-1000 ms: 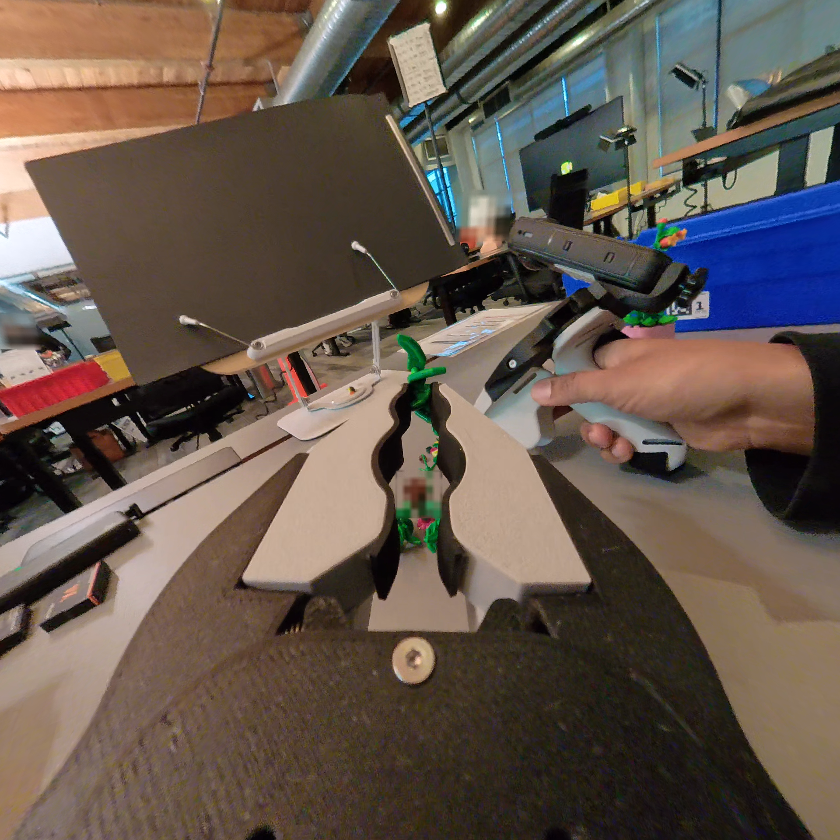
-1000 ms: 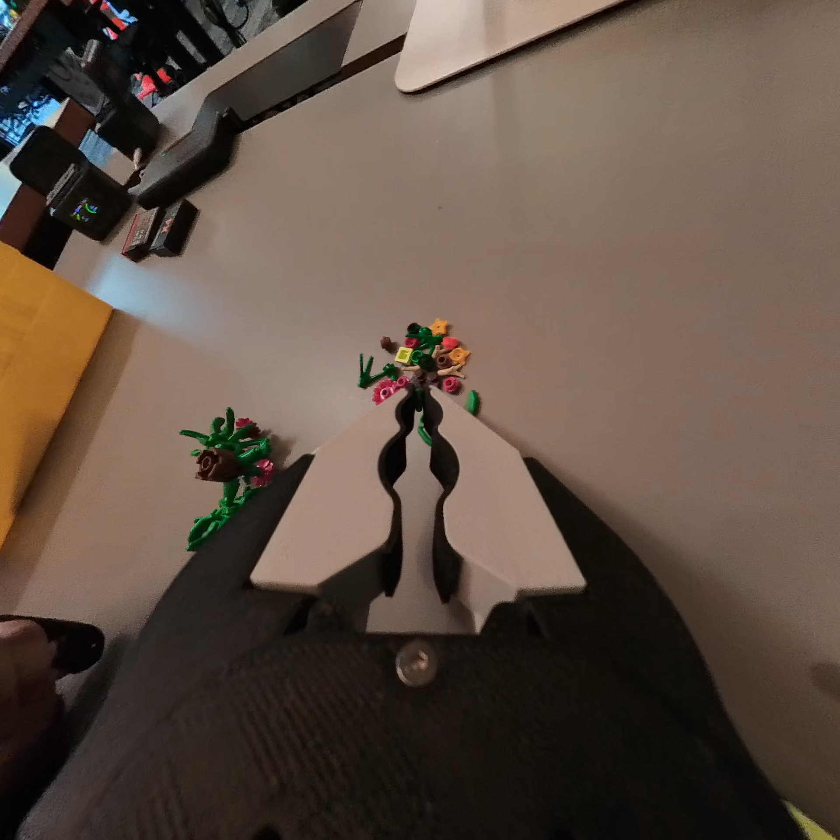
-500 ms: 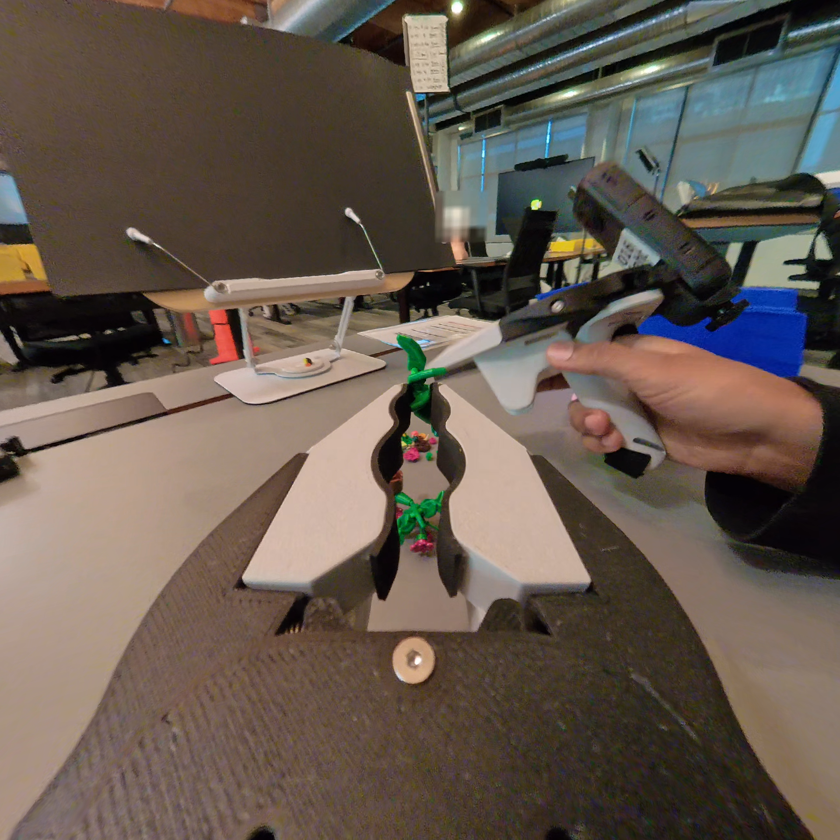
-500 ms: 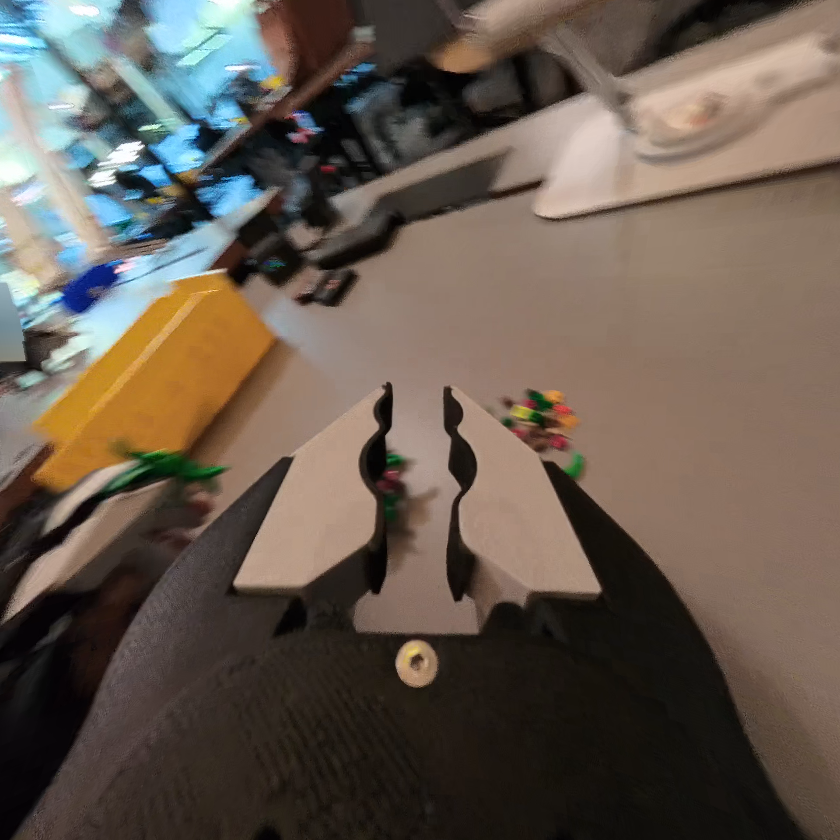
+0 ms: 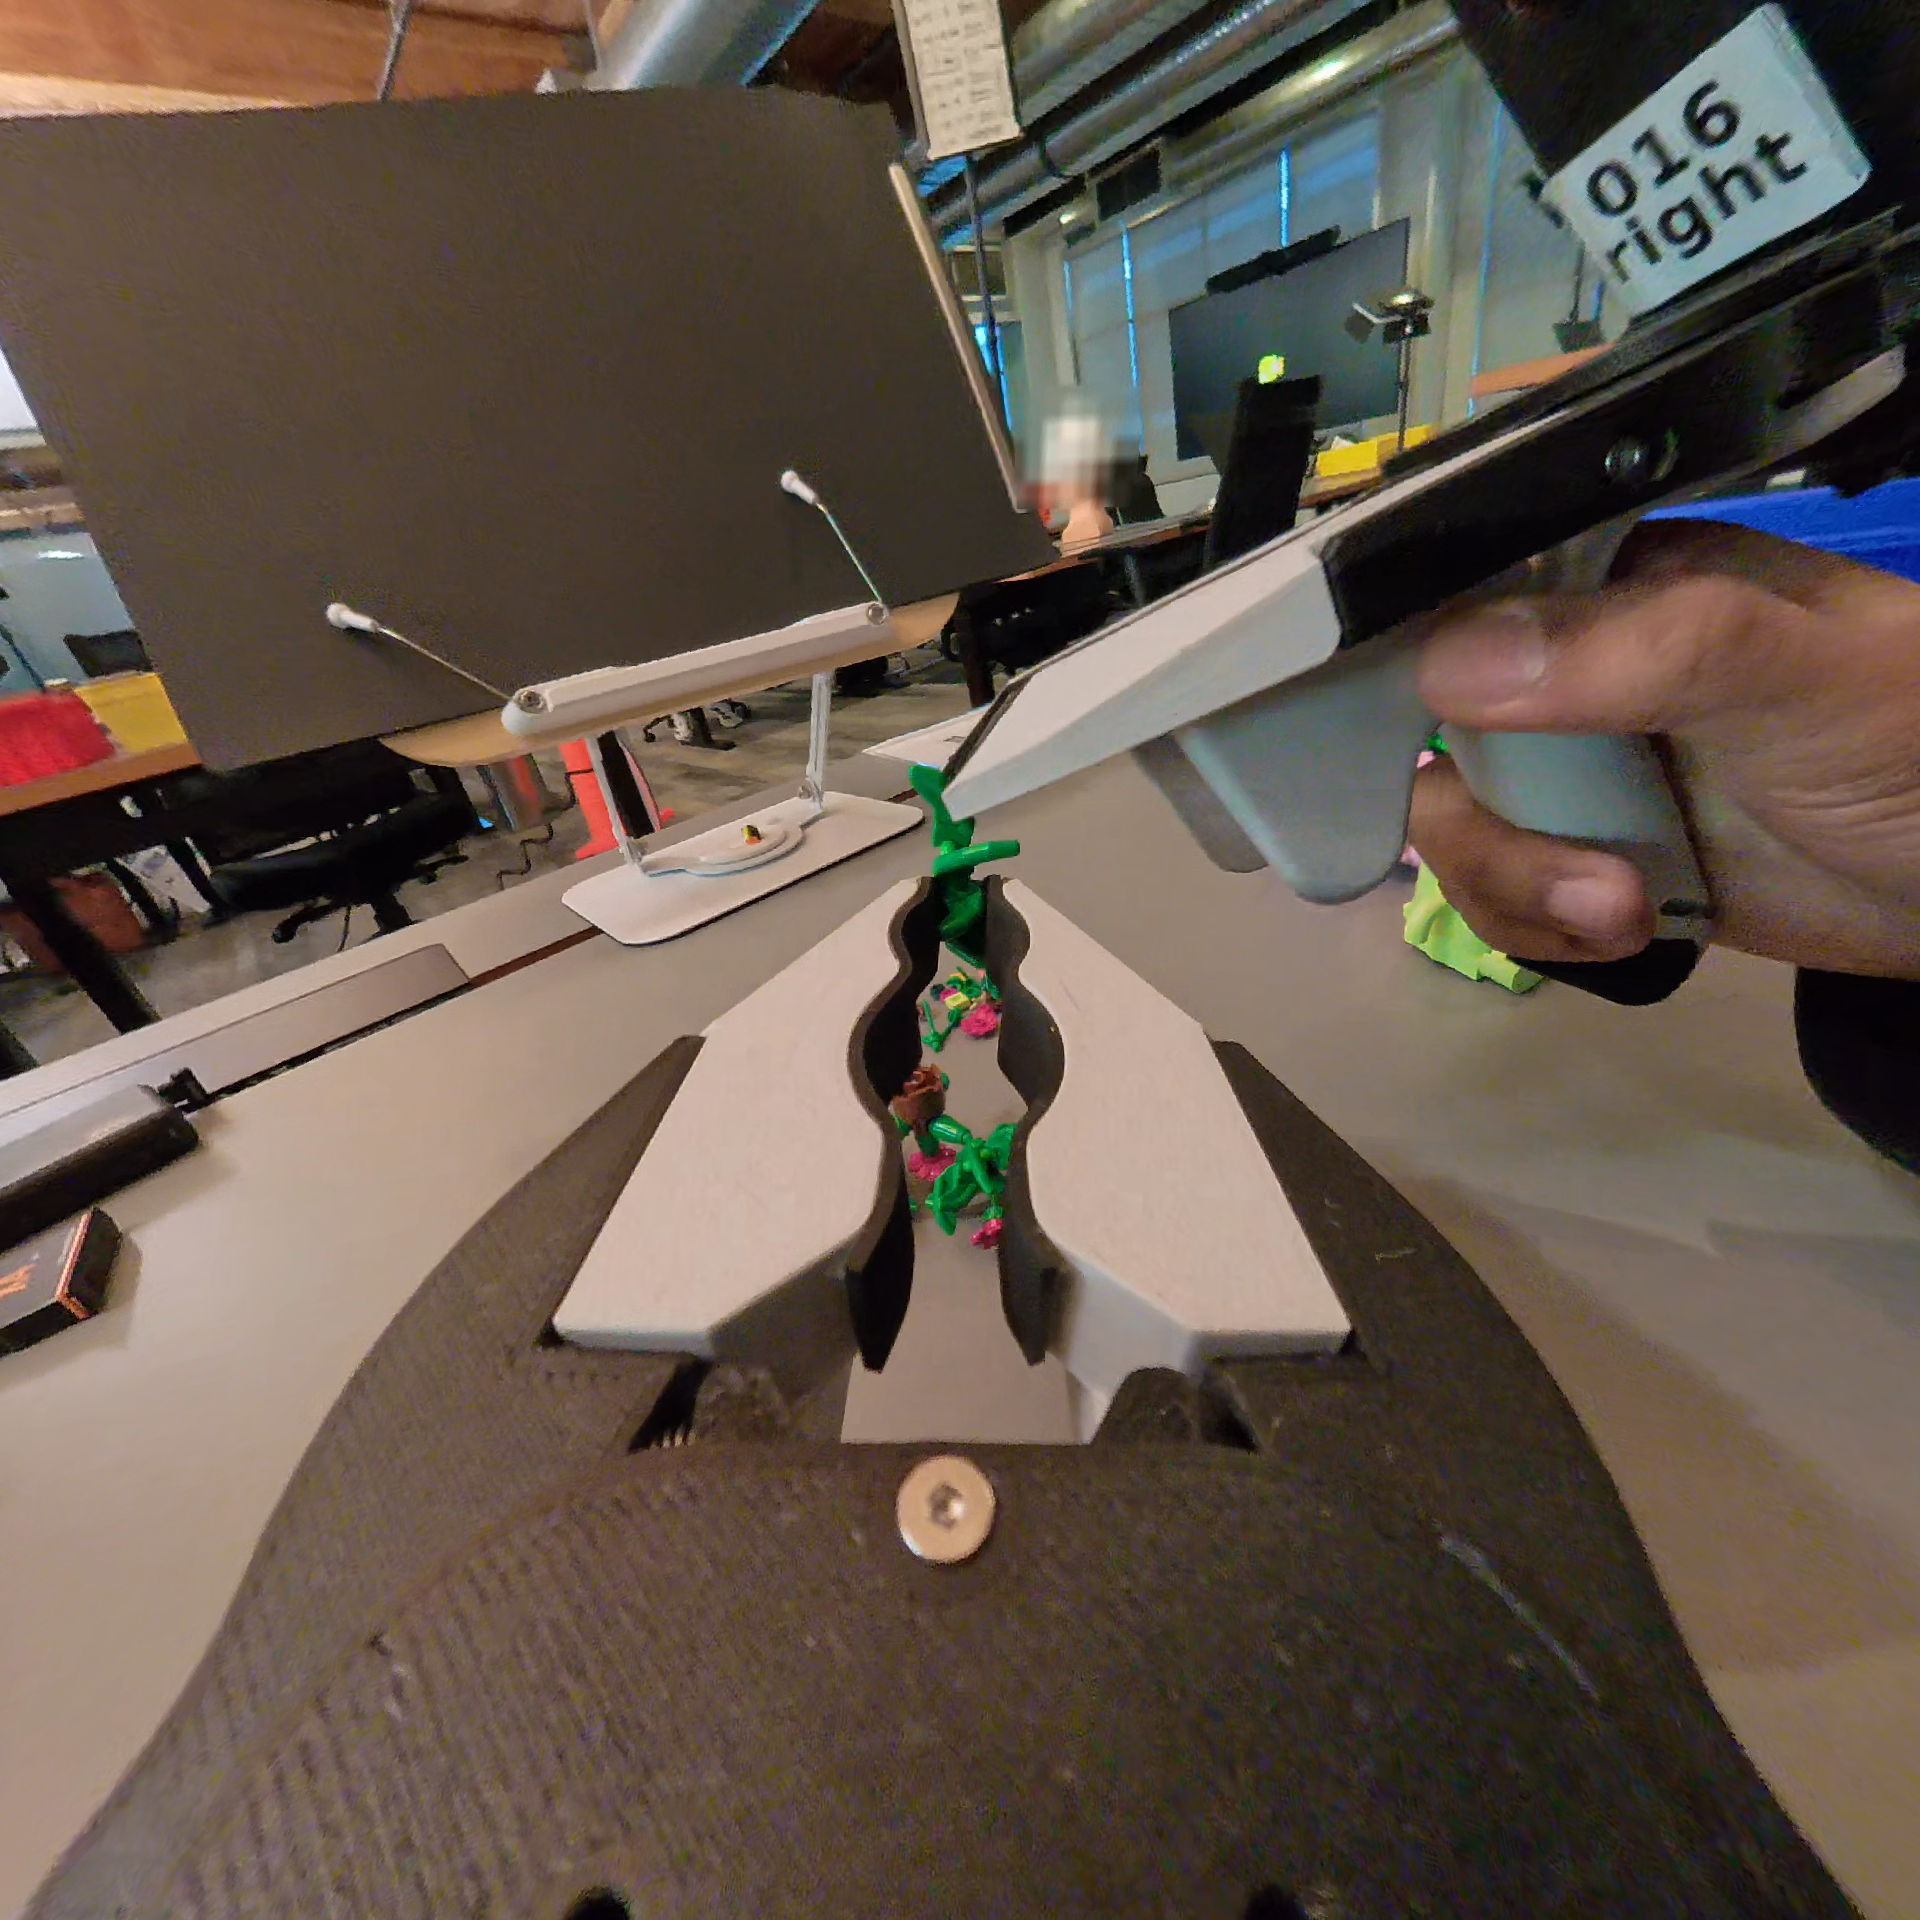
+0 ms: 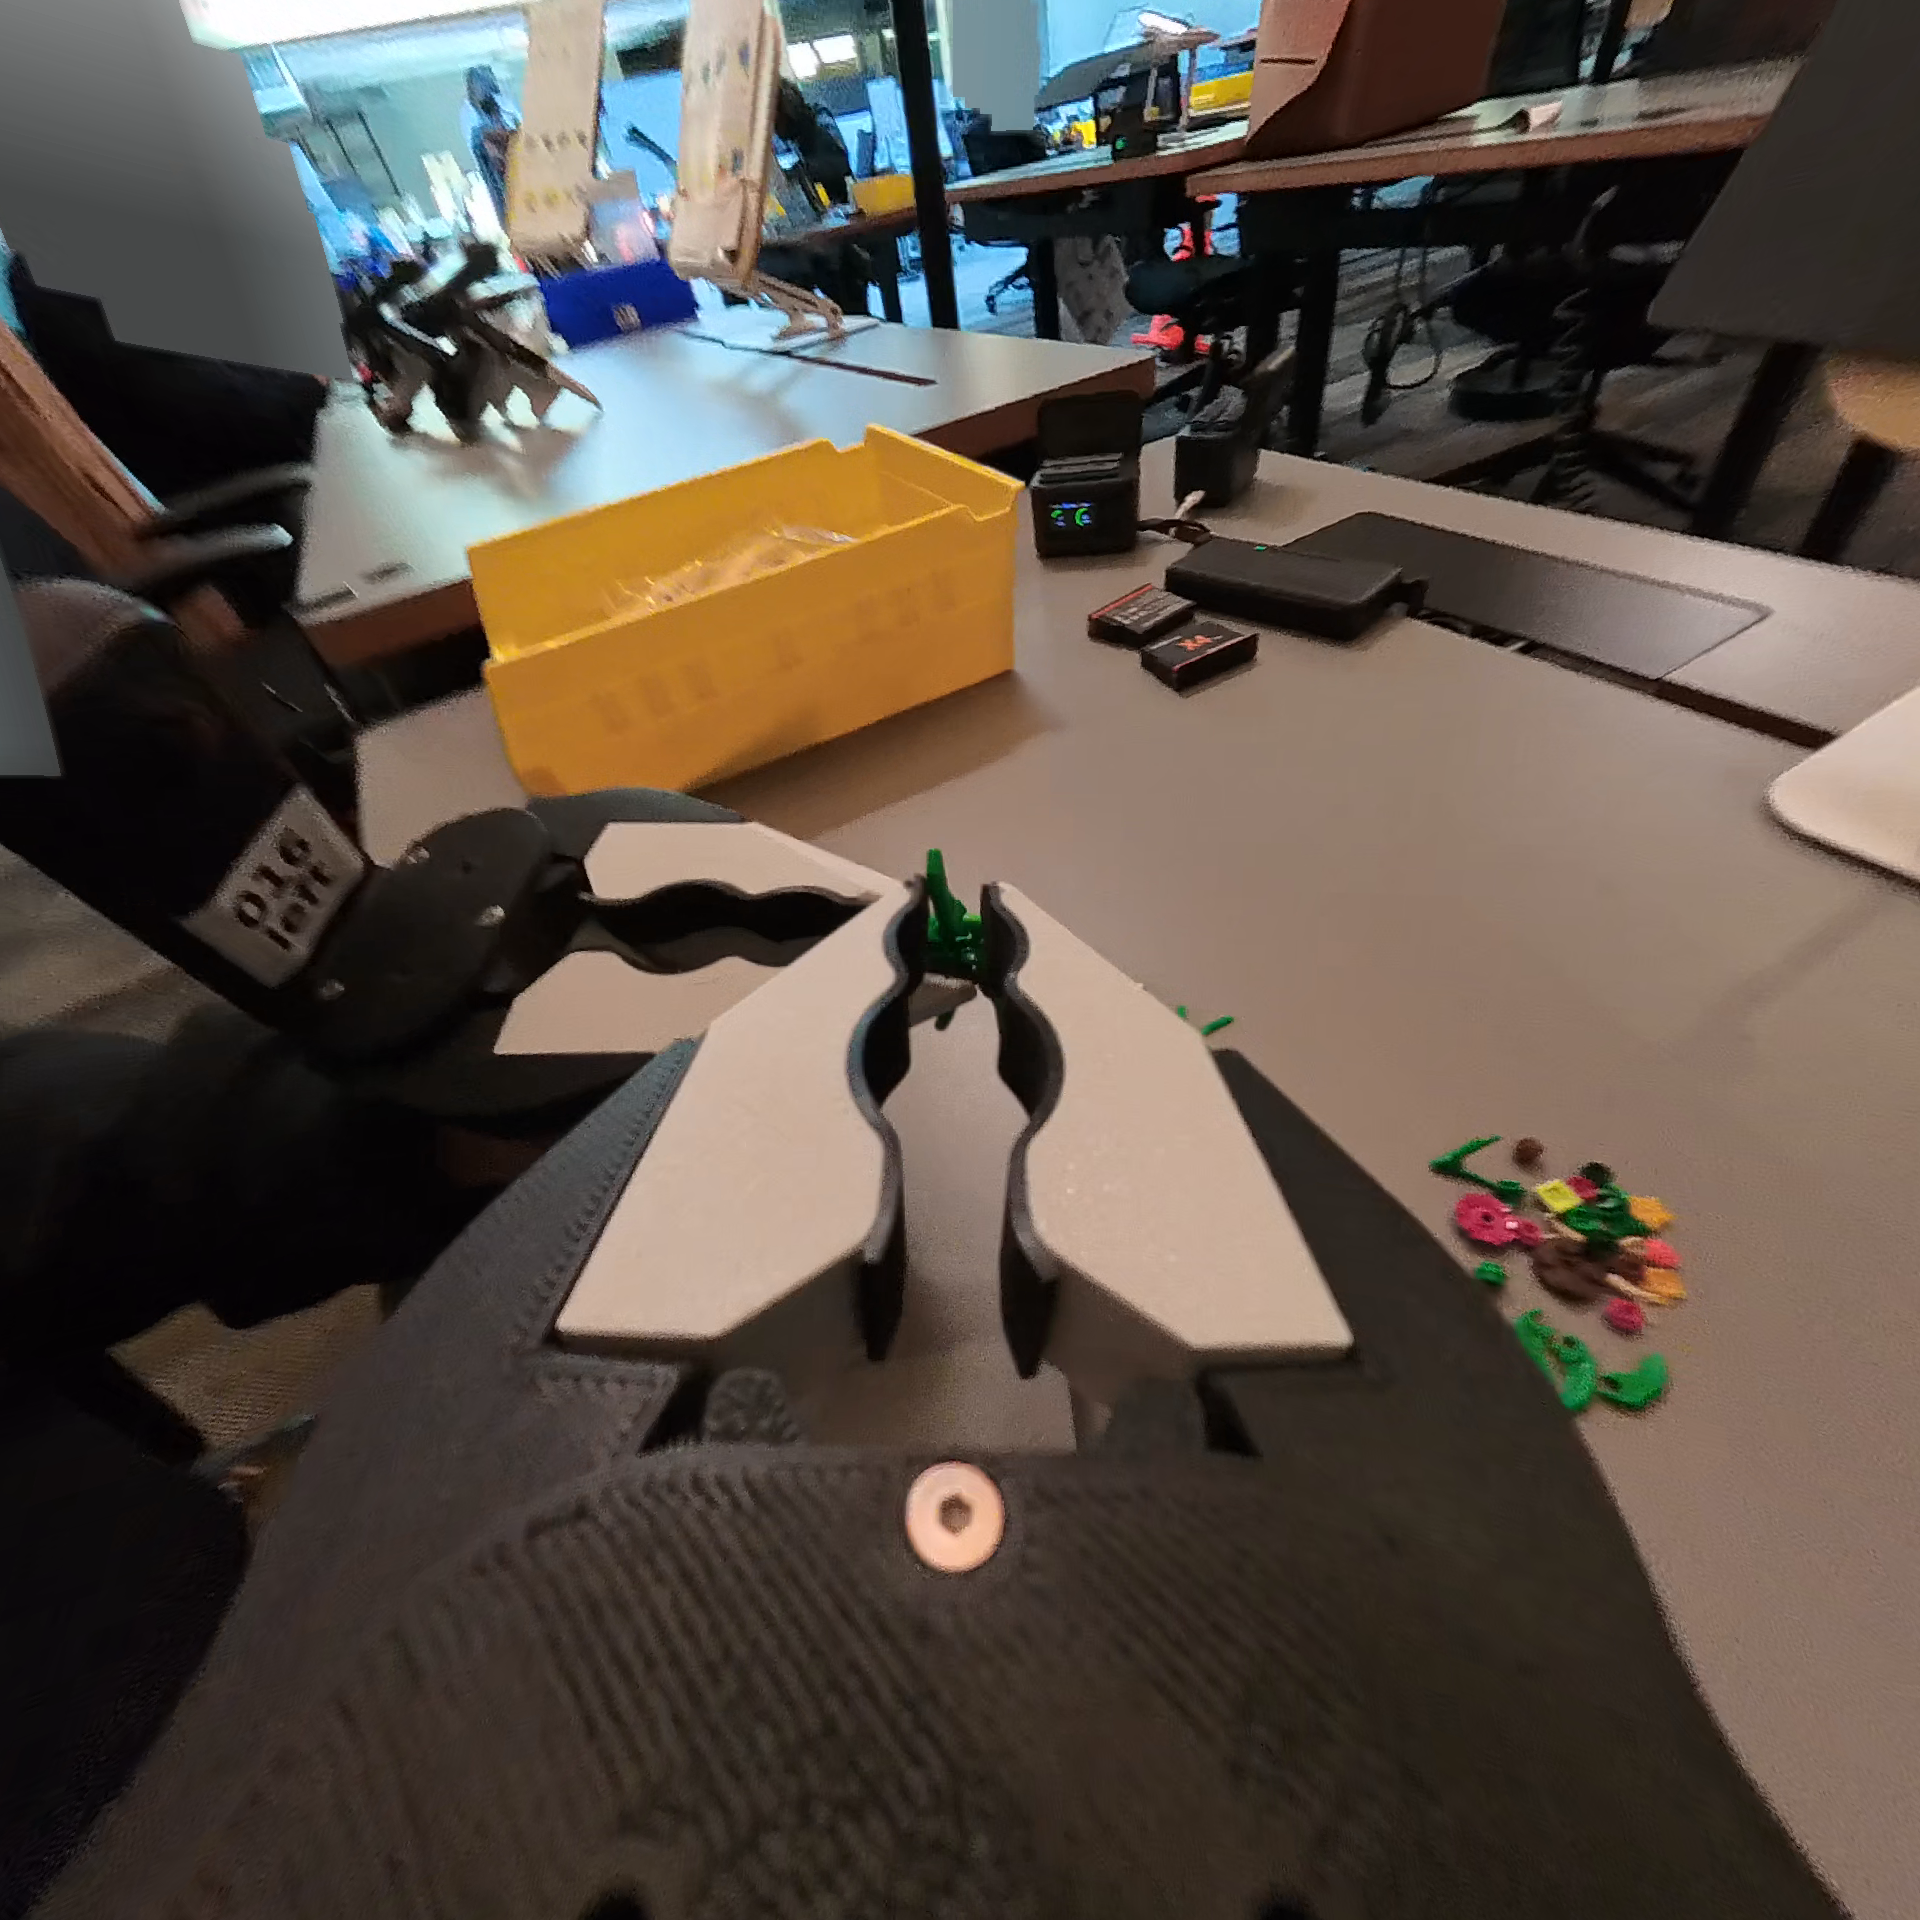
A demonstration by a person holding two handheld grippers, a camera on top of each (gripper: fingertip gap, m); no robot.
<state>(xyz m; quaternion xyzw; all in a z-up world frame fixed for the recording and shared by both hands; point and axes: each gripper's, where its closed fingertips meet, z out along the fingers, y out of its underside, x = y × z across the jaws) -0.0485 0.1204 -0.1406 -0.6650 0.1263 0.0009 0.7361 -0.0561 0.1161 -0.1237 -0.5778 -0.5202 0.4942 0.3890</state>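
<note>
A green plastic stem [image 5: 961,873] sits pinched at the tips of the left claw [image 5: 958,904], above the grey tabletop [image 5: 1558,1195]. The right claw [image 6: 951,920] is closed on its top too. Loose flower bits [image 6: 1569,1247] are scattered nearby, with a yellow bin [image 6: 748,613] farther back. Open office with desks behind.

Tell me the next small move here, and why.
Probably squeeze the right gripper shut on the stem: its jaws straddle the stem's top, though a firm grip isn't evident, while the left gripper pinches the lower part.
</note>
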